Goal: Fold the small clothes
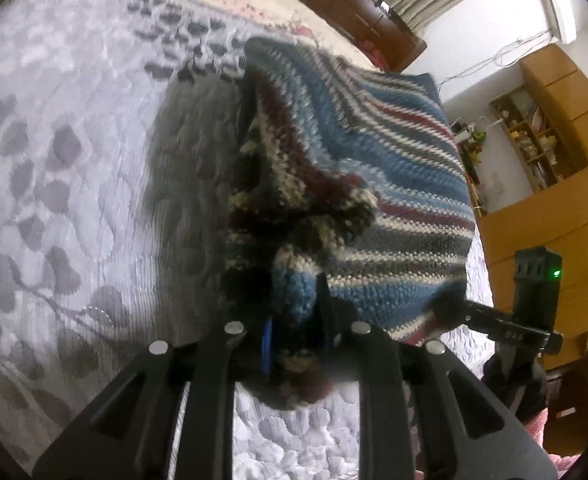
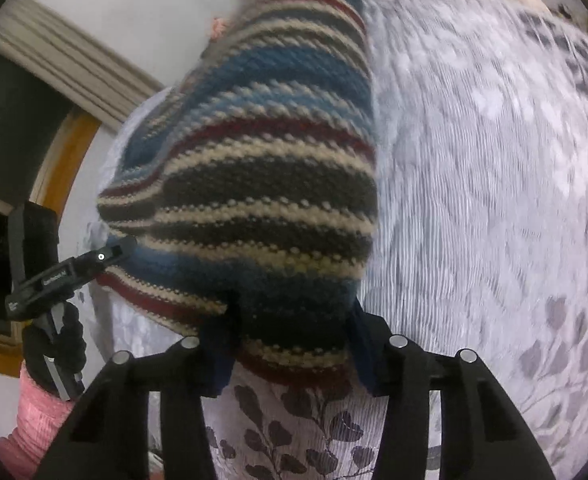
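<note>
Right now my left gripper [image 1: 294, 344] is clamped on a bunched corner of the striped blue, cream and maroon knitted garment [image 1: 374, 168], and my right gripper [image 2: 289, 344] pinches another edge. I hold it lifted above the bed's white quilted cover with grey leaves [image 1: 73, 160], near its edge.

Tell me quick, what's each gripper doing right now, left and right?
Left gripper: closed on a bunched corner of the striped knit garment.
Right gripper: closed on the garment's other edge, lifted above the bedspread.
</note>
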### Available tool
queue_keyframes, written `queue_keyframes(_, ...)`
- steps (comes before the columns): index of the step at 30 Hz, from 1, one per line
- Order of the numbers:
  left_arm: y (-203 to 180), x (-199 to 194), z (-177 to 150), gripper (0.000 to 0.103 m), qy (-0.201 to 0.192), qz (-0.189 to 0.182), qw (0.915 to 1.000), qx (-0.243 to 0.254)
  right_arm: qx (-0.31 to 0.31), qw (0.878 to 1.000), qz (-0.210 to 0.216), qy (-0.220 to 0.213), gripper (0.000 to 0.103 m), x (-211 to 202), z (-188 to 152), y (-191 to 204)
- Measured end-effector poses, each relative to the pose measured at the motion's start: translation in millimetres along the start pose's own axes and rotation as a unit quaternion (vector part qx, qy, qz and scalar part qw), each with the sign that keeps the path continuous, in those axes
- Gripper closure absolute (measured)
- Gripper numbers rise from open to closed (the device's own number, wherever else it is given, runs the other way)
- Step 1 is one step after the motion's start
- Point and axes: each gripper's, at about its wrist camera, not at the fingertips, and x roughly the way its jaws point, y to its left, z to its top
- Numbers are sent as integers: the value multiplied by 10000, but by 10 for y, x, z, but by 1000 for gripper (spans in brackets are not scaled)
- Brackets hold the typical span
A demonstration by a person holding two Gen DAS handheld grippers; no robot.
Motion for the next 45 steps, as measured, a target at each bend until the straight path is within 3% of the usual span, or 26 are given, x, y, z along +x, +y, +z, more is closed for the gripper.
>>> queue_keyframes(6, 34, -191, 136, 75, 193, -340, 9992, 108, 204, 9997, 71, -142, 51, -2, -31, 49)
queue_keyframes(10, 125, -540, 411, 66, -121, -733, 9972, 52, 379, 9983, 159, -404, 45, -165, -8, 78)
queue_keyframes(12, 146, -558, 603, 65, -231, -735, 9970, 74, 442, 9974, 113, -559, 38, -234, 23, 103)
queue_keyframes(16, 142, -235, 1047, 63, -68, -705, 9975, 43, 560, 9957, -23, -731, 38, -290, 134, 165)
queue_keyframes(22, 102, 214, 1403, 63, 59, -652, 9978, -112, 509, 9950, -289, -811, 38, -270, 249, 360)
queue_keyframes(25, 100, 293, 1461, 90, 104, -640, 9977, -195, 489, 9946, -389, -823, 36, -242, 248, 420)
queue_keyframes(29, 290, 247, 1453, 92, -132, -685, 9961, -547, 494, 9943, -447, -834, 35, -196, 238, 512)
queue_keyframes(33, 421, 329, 1371, 92, -49, -660, 9958, -634, 493, 9943, -492, -803, 34, -189, 136, 477)
queue_keyframes(36, 343, 249, 1381, 83, -28, -769, 9961, -437, 475, 9944, -531, -776, 32, -165, 159, 509)
queue_keyframes(39, 276, 81, 1379, 56, -70, -878, 9958, -262, 462, 9946, -509, -779, 32, -209, 206, 512)
queue_keyframes(40, 259, 42, 1363, 41, -38, -860, 9961, -192, 447, 9946, -503, -788, 32, -221, 218, 524)
queue_keyframes(41, 256, 19, 1337, 37, 8, -893, 9959, -134, 430, 9947, -500, -792, 32, -243, 231, 474)
queue_keyframes(45, 335, 47, 1193, 37, 312, -870, 9957, -73, 358, 9948, -489, -814, 32, -284, 309, 473)
